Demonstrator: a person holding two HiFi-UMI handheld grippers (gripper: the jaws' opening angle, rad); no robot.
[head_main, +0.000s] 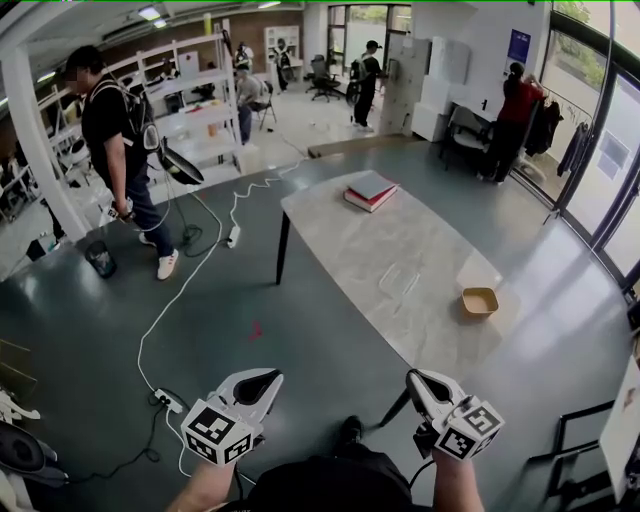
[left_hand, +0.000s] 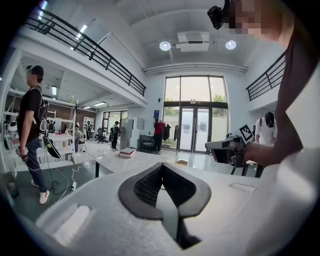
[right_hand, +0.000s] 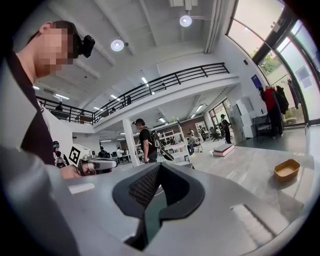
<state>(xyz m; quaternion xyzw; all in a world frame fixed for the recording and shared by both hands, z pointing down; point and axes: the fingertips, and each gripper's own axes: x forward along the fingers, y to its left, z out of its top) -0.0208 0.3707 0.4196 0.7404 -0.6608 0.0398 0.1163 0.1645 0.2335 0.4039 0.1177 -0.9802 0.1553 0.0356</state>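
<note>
My left gripper (head_main: 268, 380) hangs low at the bottom left of the head view, over the dark floor short of the table's near end. Its jaws meet at the tips and hold nothing (left_hand: 161, 166). To its right, my right gripper (head_main: 414, 380) is at the same height, also shut and empty (right_hand: 159, 166). Each one shows in the other's camera: the right gripper (left_hand: 227, 148) and the left gripper (right_hand: 98, 164). The long marble table (head_main: 380, 250) stretches away ahead of both. On it are a small tan tray (head_main: 479, 300), a clear plastic container (head_main: 398, 281) and a stack of books (head_main: 370, 190).
A person with a backpack (head_main: 115, 140) stands at the left on the floor. A white cable and power strip (head_main: 168, 400) run across the floor near my left gripper. White shelves (head_main: 195, 110) stand behind. Other people are far back, one in red (head_main: 512, 115) by the windows.
</note>
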